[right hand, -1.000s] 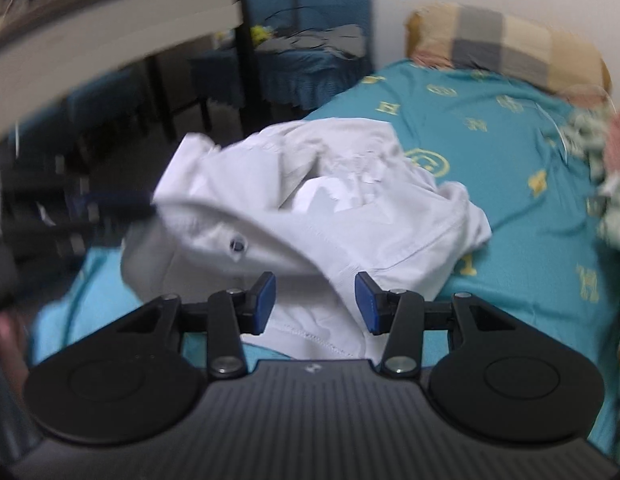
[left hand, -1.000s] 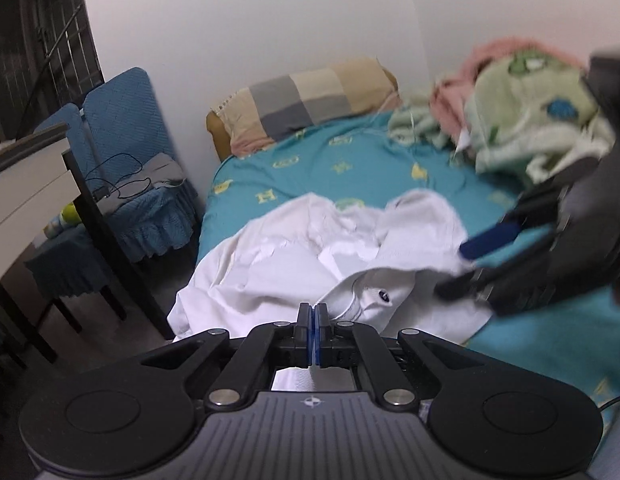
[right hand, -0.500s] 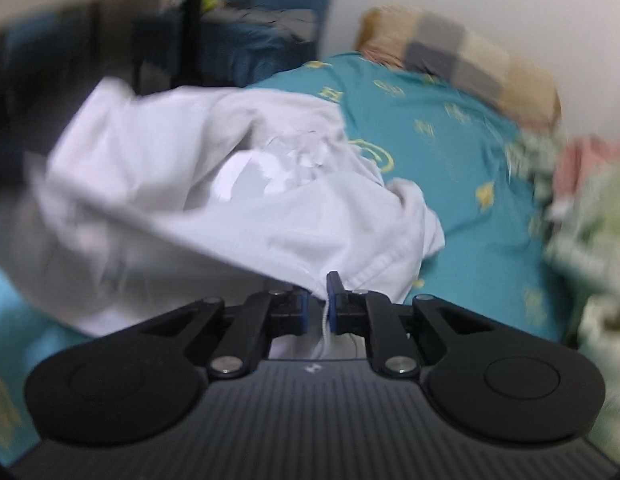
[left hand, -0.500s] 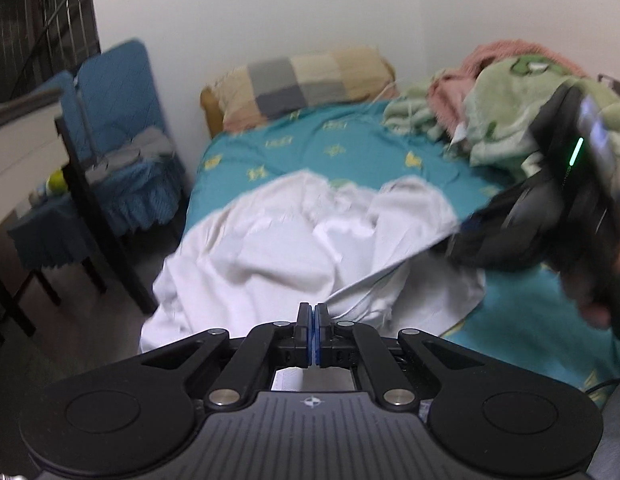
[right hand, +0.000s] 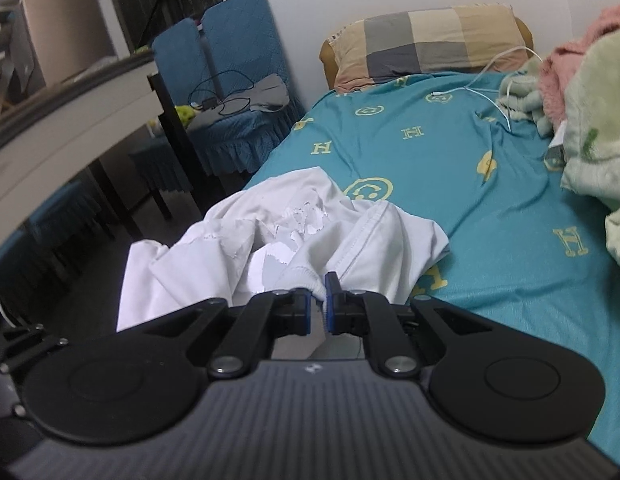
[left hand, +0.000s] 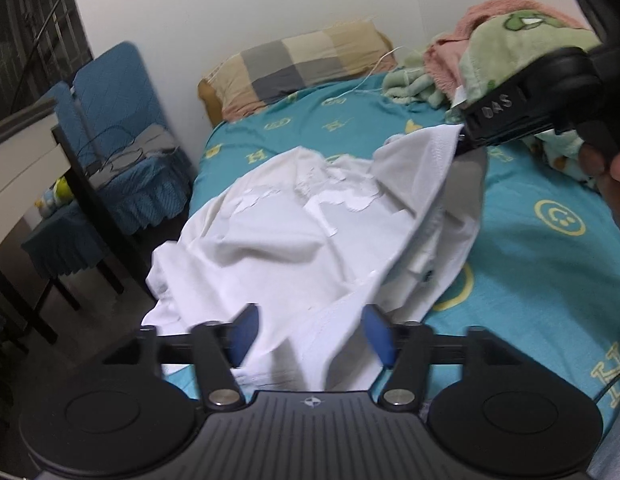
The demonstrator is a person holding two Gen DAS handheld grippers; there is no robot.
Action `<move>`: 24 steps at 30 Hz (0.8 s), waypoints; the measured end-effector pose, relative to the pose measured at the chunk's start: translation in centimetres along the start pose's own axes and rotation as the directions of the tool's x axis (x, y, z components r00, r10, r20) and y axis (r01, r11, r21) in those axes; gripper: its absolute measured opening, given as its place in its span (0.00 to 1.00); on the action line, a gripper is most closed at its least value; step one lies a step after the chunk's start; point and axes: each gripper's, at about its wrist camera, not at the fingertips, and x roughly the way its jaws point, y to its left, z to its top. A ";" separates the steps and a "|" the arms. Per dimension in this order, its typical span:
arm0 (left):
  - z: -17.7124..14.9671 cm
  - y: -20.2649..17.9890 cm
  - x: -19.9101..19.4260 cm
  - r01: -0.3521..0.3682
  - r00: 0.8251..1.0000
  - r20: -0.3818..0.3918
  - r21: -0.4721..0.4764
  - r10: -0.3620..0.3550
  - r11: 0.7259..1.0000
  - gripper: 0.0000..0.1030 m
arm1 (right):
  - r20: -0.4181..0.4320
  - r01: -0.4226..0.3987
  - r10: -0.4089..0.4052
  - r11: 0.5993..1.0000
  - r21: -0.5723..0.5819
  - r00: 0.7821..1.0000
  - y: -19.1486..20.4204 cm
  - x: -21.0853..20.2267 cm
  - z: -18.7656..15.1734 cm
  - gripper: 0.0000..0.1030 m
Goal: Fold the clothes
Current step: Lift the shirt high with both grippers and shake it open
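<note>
left gripper [left hand: 312, 338] nearest in left view, jaws spread wide, blue pads [left hand: 242, 334] either side of a loose fold of the white shirt [left hand: 293, 240], not pinching it. cloth drapes between the pads and over the gripper body.

right gripper [right hand: 318, 306] nearest in right view, jaws nearly closed, clamped on a ribbed edge of the white shirt [right hand: 293, 236]. in left view same gripper [left hand: 466, 138] up at the right, lifting one shirt corner off the bed, so cloth stretches from that corner down toward the left gripper.

shirt crumpled, peeling print on the front, lying at the near left edge of the bed, partly hanging over the side toward the floor.

beyond it: teal bedsheet [right hand: 450, 148] with yellow h's and smiley faces, mostly bare in the middle. white cable [right hand: 486, 96] trailing across the sheet near the far end.

right side: pile of green and pink blankets [right hand: 590, 120] on the sheet.

far end: checked pillow [right hand: 426, 42] against the wall.

left of bed: blue covered chairs [right hand: 229, 80] with cables and grey cloth on the seat, desk [right hand: 69, 120] edge nearer the camera.
</note>
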 end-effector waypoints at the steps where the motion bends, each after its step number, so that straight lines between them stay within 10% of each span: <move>1: 0.0 -0.5 0.2 -0.002 1.000 0.002 0.008 0.002 1.000 0.65 | 0.001 -0.007 0.007 1.000 0.018 1.000 -0.2 -0.1 0.0 0.09; 10: -1.1 -0.2 4.3 -0.251 0.955 -0.181 -0.082 0.234 0.964 0.66 | 0.058 -0.043 0.035 0.990 0.132 0.998 -1.8 -1.0 0.5 0.10; 17: -0.8 3.4 2.3 -0.385 0.919 -0.195 -0.249 0.344 0.889 0.66 | 0.022 0.167 -0.169 0.984 0.060 0.985 -1.9 0.1 -0.4 0.12; 24: 0.2 4.1 0.2 -0.346 0.938 -0.118 -0.361 0.325 0.866 0.39 | -0.144 0.264 -0.279 0.957 -0.117 0.949 -0.9 2.7 -3.4 0.13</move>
